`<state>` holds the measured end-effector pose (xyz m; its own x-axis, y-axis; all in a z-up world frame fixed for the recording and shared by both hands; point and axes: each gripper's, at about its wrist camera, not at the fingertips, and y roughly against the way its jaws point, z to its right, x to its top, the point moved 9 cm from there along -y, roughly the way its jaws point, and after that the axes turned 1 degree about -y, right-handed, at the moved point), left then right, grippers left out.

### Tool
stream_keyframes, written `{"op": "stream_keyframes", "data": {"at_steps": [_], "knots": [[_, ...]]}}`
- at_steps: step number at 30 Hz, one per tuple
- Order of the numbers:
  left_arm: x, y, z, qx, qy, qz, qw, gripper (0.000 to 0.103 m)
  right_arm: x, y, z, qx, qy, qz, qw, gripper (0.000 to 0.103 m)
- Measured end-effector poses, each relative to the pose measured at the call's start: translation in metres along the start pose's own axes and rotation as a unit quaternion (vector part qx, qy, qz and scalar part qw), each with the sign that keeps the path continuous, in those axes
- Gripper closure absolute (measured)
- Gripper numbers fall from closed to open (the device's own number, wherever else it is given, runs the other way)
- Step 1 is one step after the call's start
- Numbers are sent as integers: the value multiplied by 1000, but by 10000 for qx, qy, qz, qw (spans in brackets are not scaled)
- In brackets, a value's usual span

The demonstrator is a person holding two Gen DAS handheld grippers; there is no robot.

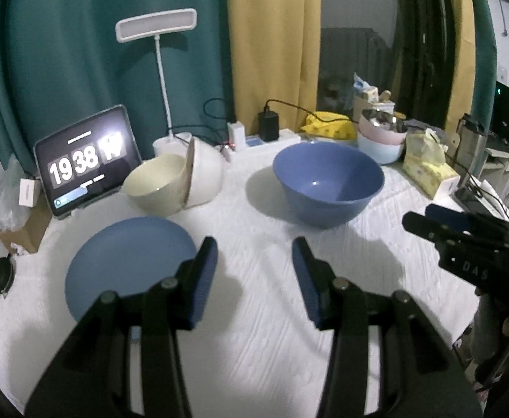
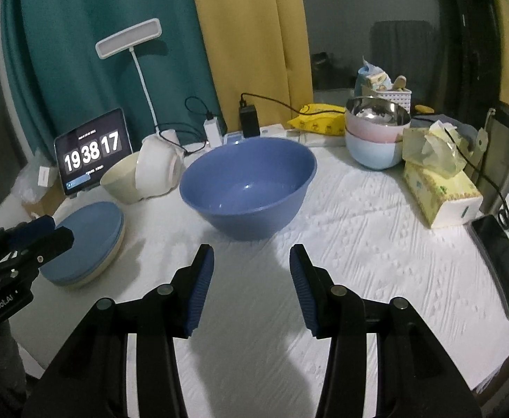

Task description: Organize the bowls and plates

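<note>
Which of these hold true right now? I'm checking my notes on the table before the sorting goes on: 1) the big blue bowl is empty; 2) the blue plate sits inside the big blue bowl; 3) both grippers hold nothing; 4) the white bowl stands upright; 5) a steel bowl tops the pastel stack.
1) True: the big blue bowl holds nothing.
2) False: the blue plate lies on the table left of that bowl, stacked on a cream plate.
3) True: the left gripper and right gripper have open jaws over bare cloth.
4) False: the white bowl is tipped on its side against the cream bowl.
5) True: the steel bowl sits on top of the pastel stack.
</note>
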<state>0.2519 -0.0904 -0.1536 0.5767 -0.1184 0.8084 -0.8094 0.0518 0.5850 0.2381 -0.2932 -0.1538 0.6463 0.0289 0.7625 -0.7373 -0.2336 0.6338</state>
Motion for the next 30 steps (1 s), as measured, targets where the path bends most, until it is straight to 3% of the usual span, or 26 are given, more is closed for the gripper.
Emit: {"op": "stream_keyframes", "data": {"at_steps": [14, 30], "knots": [[36, -23, 3, -28, 4, 152, 9999, 57, 31, -15, 16, -48, 23, 136, 9999, 55], [56, -81, 20, -299, 78, 19, 9995, 56, 57, -56, 44, -143, -69, 167, 9997, 55]]}}
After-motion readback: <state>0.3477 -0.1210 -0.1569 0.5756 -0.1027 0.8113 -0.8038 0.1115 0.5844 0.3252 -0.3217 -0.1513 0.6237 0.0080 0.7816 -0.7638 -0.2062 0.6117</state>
